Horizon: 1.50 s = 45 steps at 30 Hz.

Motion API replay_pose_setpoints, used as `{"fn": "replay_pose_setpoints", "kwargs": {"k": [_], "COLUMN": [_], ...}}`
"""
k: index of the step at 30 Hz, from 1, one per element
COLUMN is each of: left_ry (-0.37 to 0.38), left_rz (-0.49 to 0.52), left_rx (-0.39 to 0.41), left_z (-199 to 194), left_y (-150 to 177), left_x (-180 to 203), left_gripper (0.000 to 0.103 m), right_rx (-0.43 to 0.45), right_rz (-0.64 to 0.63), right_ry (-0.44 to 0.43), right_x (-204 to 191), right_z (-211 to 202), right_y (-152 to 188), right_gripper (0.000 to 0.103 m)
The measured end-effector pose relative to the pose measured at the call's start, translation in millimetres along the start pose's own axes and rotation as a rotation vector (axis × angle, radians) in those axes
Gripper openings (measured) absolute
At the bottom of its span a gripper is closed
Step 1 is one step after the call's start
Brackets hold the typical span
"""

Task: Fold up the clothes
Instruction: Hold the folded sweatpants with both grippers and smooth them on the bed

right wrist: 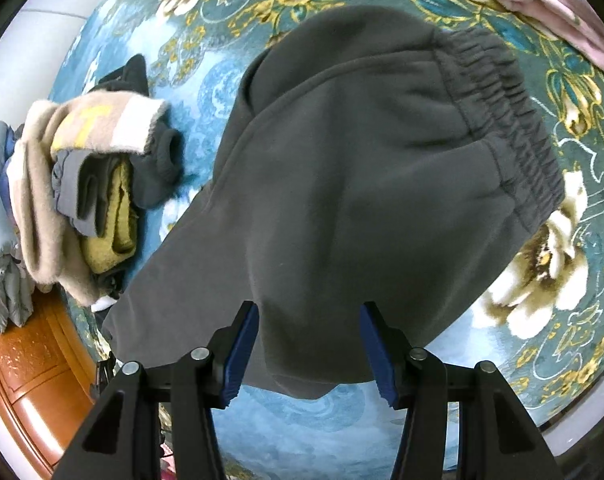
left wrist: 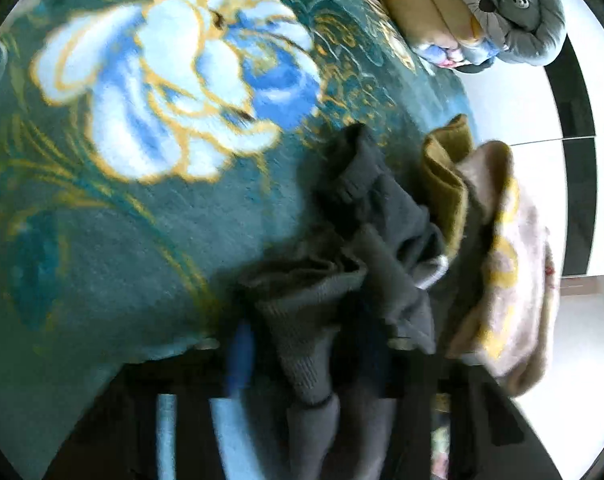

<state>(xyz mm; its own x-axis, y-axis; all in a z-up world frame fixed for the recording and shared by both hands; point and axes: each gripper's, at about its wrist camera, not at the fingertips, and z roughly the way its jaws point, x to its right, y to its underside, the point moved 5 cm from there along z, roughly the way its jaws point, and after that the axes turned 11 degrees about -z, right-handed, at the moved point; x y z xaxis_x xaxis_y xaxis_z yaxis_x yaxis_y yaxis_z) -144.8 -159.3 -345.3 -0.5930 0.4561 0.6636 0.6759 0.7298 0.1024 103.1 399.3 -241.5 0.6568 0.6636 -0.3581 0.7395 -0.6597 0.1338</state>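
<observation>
Dark grey sweatpants (right wrist: 362,184) lie on the teal floral blanket (right wrist: 542,288), with the elastic waistband (right wrist: 514,104) at the upper right. My right gripper (right wrist: 308,344) is open, its blue-padded fingers (right wrist: 243,354) either side of the pants' near edge, holding nothing. In the left wrist view my left gripper (left wrist: 297,352) is shut on a dark grey ribbed knit garment (left wrist: 302,320) that drapes over and hides its fingers. The view is blurred.
A pile of clothes, beige fleece (right wrist: 41,208), mustard yellow (right wrist: 113,228) and grey pieces, sits left of the pants; it also shows in the left wrist view (left wrist: 498,256). A pink garment (right wrist: 550,8) lies top right. Rolled bedding (left wrist: 502,8) lies at the bed's far end. A wooden bed frame (right wrist: 29,356) is lower left.
</observation>
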Motion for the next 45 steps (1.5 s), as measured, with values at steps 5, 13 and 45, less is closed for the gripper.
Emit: {"fn": "replay_pose_setpoints", "kwargs": {"k": [5, 13, 45], "left_ry": [-0.035, -0.074, -0.390], "left_rz": [-0.023, 0.002, -0.137], "left_rx": [-0.002, 0.067, 0.161], "left_z": [4.0, -55.3, -161.8], "left_y": [1.9, 13.3, 8.9], "left_x": [6.5, 36.5, 18.9], "left_gripper": [0.026, 0.018, 0.019], "right_rx": [-0.005, 0.058, 0.270], "right_rz": [-0.009, 0.027, 0.193], "right_ry": [-0.019, -0.059, -0.216], "right_x": [-7.5, 0.9, 106.0], "right_z": [0.5, -23.6, 29.8], "right_y": [2.7, 5.8, -12.0], "right_gripper": [0.056, 0.056, 0.074]}}
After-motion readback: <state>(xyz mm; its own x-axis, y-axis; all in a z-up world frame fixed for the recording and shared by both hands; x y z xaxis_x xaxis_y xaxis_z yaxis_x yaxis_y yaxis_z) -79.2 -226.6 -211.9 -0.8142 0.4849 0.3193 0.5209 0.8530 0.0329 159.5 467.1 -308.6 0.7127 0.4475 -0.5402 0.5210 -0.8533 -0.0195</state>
